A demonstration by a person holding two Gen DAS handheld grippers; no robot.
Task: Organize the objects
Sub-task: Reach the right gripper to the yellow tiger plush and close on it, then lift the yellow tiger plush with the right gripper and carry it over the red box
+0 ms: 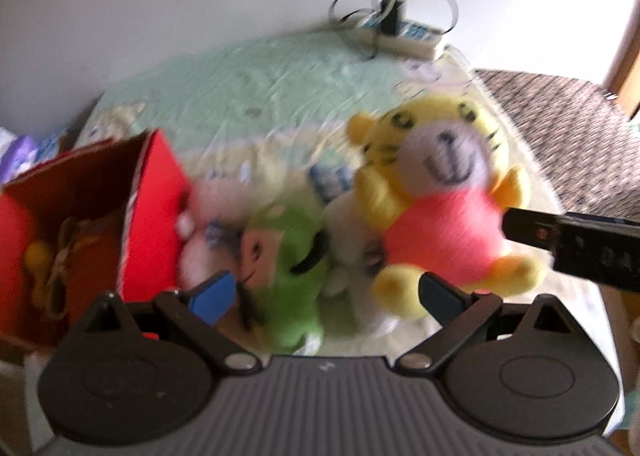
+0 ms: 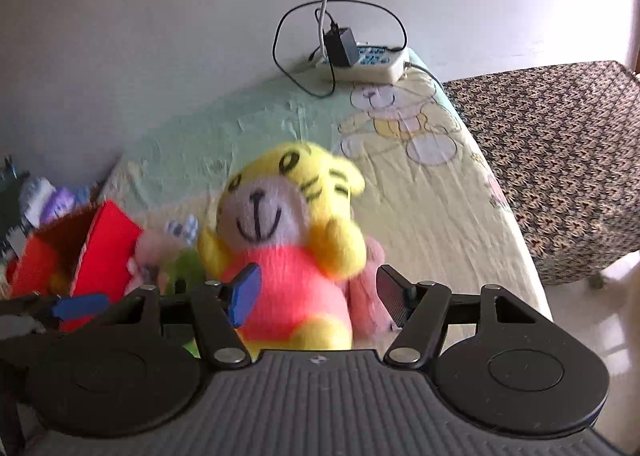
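Plain pale wall (image 2: 160,36) behind, bed with a mint and cream cartoon-print sheet (image 2: 432,216) against it, white power strip (image 2: 372,64) with a black adapter and looped cables at the far end, brown patterned bedspread (image 2: 560,160) to the right, glossy light floor (image 2: 588,320), daylight glare at right

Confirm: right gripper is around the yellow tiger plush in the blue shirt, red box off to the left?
Not quite: the yellow tiger plush wears a pink shirt, not blue, as the right wrist view shows. The rest holds: the right gripper has its fingers either side of the plush, and the red box is off to the left.
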